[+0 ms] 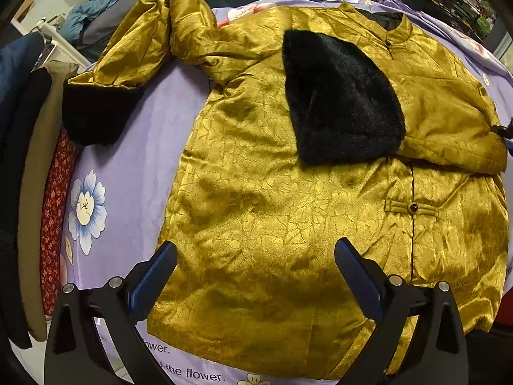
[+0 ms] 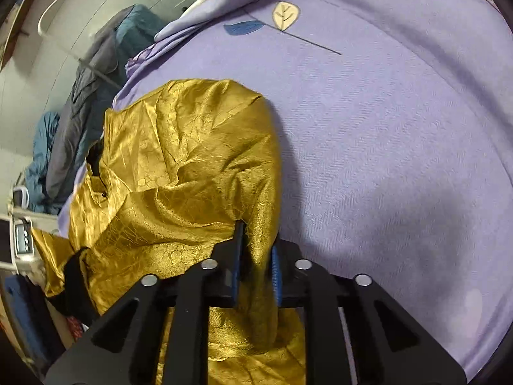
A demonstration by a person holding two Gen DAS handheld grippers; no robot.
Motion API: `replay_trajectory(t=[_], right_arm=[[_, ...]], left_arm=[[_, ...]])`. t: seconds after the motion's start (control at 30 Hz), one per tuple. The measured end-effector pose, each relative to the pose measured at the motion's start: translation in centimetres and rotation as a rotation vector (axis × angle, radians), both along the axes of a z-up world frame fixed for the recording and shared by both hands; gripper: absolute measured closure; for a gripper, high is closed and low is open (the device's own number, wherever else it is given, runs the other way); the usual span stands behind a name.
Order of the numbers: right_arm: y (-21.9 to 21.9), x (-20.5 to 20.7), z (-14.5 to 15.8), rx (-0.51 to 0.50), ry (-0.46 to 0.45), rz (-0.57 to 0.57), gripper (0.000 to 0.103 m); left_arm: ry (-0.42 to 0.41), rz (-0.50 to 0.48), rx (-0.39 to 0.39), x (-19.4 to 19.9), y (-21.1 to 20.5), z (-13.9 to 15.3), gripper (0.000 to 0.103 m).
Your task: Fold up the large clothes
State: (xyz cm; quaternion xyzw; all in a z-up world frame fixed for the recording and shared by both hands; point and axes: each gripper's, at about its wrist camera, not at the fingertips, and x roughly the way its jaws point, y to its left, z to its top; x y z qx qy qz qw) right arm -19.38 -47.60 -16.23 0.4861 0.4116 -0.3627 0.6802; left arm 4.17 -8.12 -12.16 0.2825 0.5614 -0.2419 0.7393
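Note:
A gold satin jacket [image 1: 272,218] lies front-up on the lilac bed sheet [image 1: 138,147]. Its one sleeve is folded across the chest, black fur cuff [image 1: 343,102] on top. The other sleeve [image 1: 144,41] stretches to the far left, its black cuff [image 1: 96,112] at the bed's edge. My left gripper [image 1: 256,253] is open and empty just above the jacket's hem. My right gripper [image 2: 256,250] is shut on a fold of the gold jacket [image 2: 192,166] at its side edge; its tip shows at the right edge of the left wrist view [image 1: 503,130].
The lilac flowered sheet [image 2: 400,160] stretches bare to the right of the jacket. Piled blue and grey coats [image 2: 80,122] lie beyond the bed's far side. Dark hanging clothes [image 1: 19,160] and a red patterned cloth [image 1: 53,218] line the left edge.

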Motion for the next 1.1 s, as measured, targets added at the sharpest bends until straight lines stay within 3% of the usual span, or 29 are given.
replay_trajectory(t=[0.03,0.1,0.23,0.33,0.4,0.43,0.53,0.77,0.9,1.1], right_arm=[[0.4,-0.1,1.0,-0.046,0.033,-0.012,0.049],[1.5,-0.1,3.0,-0.140,0.070,0.007,0.048],[5.8,3.0,6.4,-0.327,0.070,0.242,0.047],[9.7,6.2,6.1,-0.344,0.061,0.486,0.041],[11.6,7.6,4.9,-0.339,0.082,0.573,0.041],[12.4,8.2,4.0,-0.348,0.137,0.597,0.041],[13.1,8.9,0.8,-0.309,0.275,0.606,0.041],[14.7,9.6,-1.3,-0.376,0.386,0.714,0.041],[14.8,10.2,-1.5,-0.374,0.417,0.704,0.041],[15.3,10.1,-1.7,-0.383,0.436,0.704,0.040]], left_arm=[[-0.002,0.009,-0.010,0.3,0.0,0.1,0.007],[-0.015,0.012,-0.018,0.7,-0.4,0.4,0.007],[-0.039,-0.018,-0.023,1.2,-2.0,0.8,0.007],[-0.040,-0.049,-0.033,0.9,-3.5,0.8,0.007],[-0.037,-0.065,-0.034,0.5,-4.2,0.6,0.007],[-0.035,-0.078,-0.031,0.1,-4.6,0.4,0.007],[-0.030,-0.090,-0.031,-0.8,-4.7,0.0,0.007],[0.005,-0.025,-0.011,-0.5,-2.1,-1.5,0.007],[0.041,0.051,-0.029,0.7,-0.2,-2.1,0.007],[0.047,0.068,-0.020,1.0,1.1,-2.7,0.007]])
